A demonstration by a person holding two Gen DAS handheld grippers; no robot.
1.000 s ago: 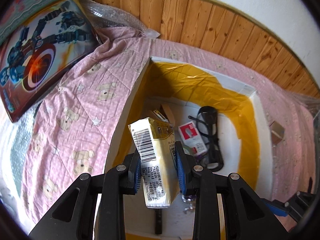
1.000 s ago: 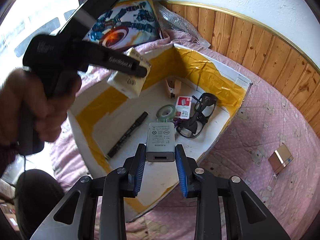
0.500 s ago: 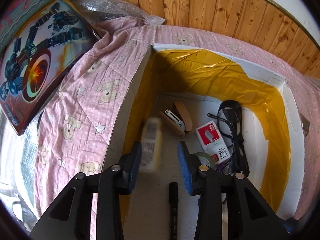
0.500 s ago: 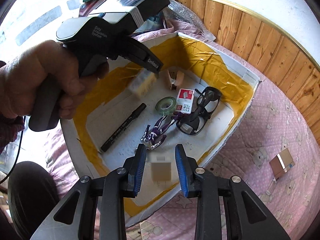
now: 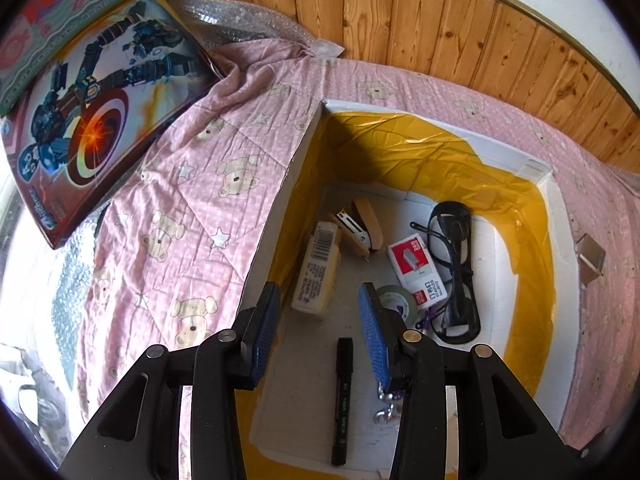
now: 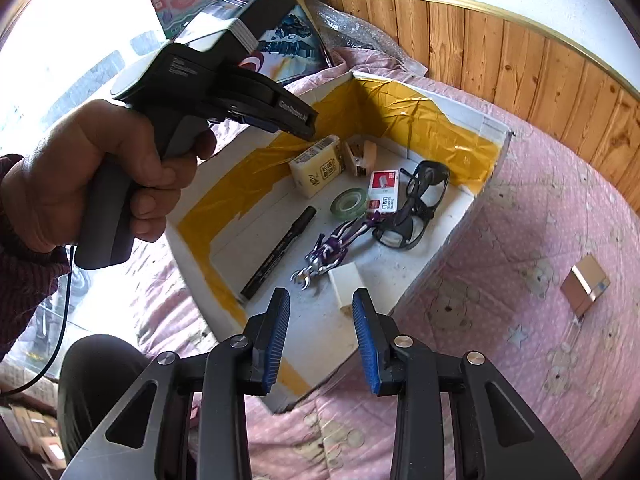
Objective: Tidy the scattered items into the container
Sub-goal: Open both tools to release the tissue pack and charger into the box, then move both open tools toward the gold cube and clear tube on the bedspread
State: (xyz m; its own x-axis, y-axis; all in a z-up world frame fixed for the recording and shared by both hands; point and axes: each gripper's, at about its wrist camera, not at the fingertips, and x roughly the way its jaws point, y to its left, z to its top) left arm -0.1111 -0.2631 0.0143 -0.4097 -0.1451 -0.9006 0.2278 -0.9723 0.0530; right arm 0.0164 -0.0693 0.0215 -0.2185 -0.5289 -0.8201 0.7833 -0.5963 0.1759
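The container is a white box (image 5: 516,156) lined with yellow tape (image 6: 460,110), lying on a pink quilt. Inside lie a yellow carton (image 5: 318,268) (image 6: 316,166), a stapler (image 5: 362,226), a staple box (image 5: 418,270), black glasses (image 5: 454,264) (image 6: 416,204), a tape roll (image 6: 349,203), a black marker (image 5: 342,398) (image 6: 278,252), a purple clip toy (image 6: 332,250) and a white charger (image 6: 346,282). My left gripper (image 5: 320,332) is open and empty above the box. My right gripper (image 6: 320,334) is open and empty over the box's near edge.
A small brown box (image 6: 586,288) (image 5: 590,258) lies on the pink quilt (image 5: 168,216) right of the container. Toy boxes (image 5: 92,92) and bubble wrap lean at the far left. A wooden wall panel (image 5: 460,36) runs behind. The hand holding the left gripper (image 6: 96,172) fills the right wrist view's left.
Both grippers opened. The yellow carton dropped from the left gripper into the box by the stapler. The white charger dropped from the right gripper onto the box floor.
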